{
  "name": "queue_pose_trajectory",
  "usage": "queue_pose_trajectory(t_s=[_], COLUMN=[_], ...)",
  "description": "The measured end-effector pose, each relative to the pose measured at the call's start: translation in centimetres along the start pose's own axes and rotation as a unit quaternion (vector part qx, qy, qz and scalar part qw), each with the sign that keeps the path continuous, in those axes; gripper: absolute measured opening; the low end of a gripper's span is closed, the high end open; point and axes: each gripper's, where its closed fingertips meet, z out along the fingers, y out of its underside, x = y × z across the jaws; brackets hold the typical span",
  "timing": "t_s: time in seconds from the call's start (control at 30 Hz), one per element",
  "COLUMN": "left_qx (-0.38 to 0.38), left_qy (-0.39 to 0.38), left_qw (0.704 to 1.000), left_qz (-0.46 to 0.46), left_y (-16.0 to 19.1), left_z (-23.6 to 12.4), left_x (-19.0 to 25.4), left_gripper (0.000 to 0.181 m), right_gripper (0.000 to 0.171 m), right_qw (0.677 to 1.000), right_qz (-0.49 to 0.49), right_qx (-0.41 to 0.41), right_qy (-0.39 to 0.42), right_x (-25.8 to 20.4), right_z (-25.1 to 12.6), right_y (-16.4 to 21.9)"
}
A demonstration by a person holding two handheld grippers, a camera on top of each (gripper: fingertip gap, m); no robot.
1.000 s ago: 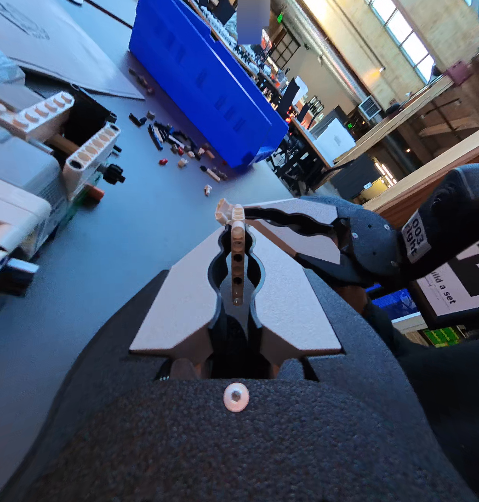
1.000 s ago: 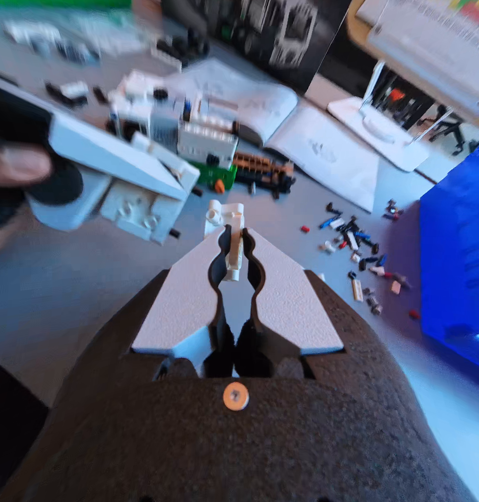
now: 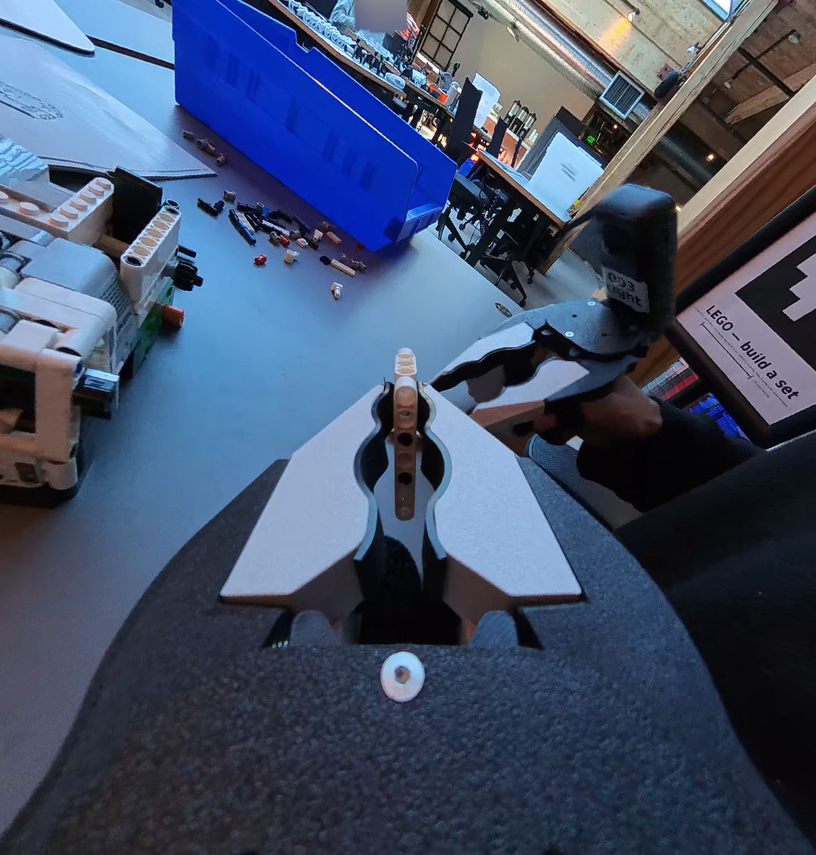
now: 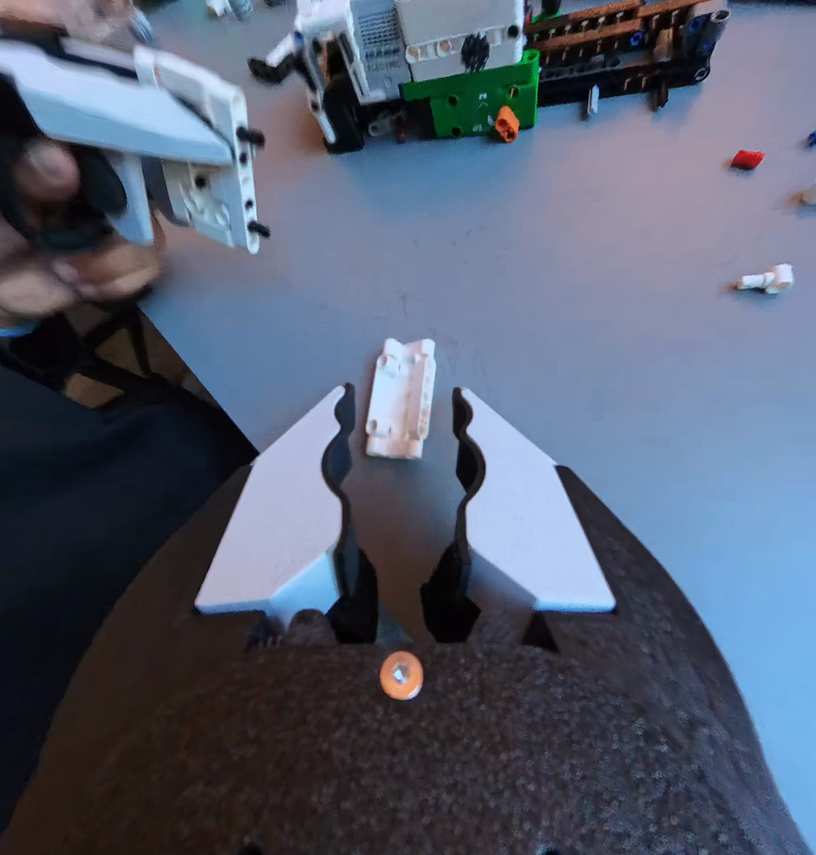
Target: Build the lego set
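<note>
Nearest you, your left tongs (image 3: pixel 404 393) are pinched on a slim tan plastic beam with a row of holes (image 3: pixel 404 444), held upright so its tip stands just past the fingertips. The grip is narrow, so the likely failure is the beam twisting or sliding once you press it against anything.

Your right tongs (image 4: pixel 402 393) are spread wide and hold nothing. A small white lego panel piece (image 4: pixel 401 400) lies flat on the grey bench (image 4: pixel 582 287) between and just ahead of the fingertips, close to the bench's near edge; whether a finger touches it I cannot tell. Close off-centre and you could push it askew or toward that edge.

Farther off, the half-built white, green and black lego vehicle (image 4: pixel 443 69) sits on the bench, with loose small parts (image 3: pixel 286 236) scattered before a large blue plastic bin (image 3: pixel 304 115).
</note>
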Motion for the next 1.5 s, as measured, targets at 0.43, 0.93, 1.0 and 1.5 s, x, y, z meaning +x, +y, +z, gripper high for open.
queue_pose_trajectory(t_s=[0.43,0.93,1.0,1.5], left_qx=[-0.006,-0.015,-0.016,0.003], left_qy=[0.018,0.04,0.039,0.095], left_qw=[1.0,0.999,0.999,0.99], left_qz=[0.005,0.032,0.032,-0.1], left_y=[0.0,0.2,0.2,-0.2], left_z=[0.1,-0.4,-0.4,2.9], left_x=[0.5,1.5,1.5,2.8], left_gripper=[0.006,0.007,0.007,0.006], right_gripper=[0.028,0.027,0.028,0.027], right_qw=[0.985,0.823,0.863,0.937], right_qz=[-0.102,0.503,0.461,-0.218], right_qx=[-0.006,0.093,0.085,0.092], right_qy=[0.142,-0.248,-0.188,0.259], right_x=[0.5,-5.1,-3.8,-0.6], right_z=[0.3,-2.9,-2.6,-3.3], right_y=[1.5,-1.4,-0.4,-5.4])
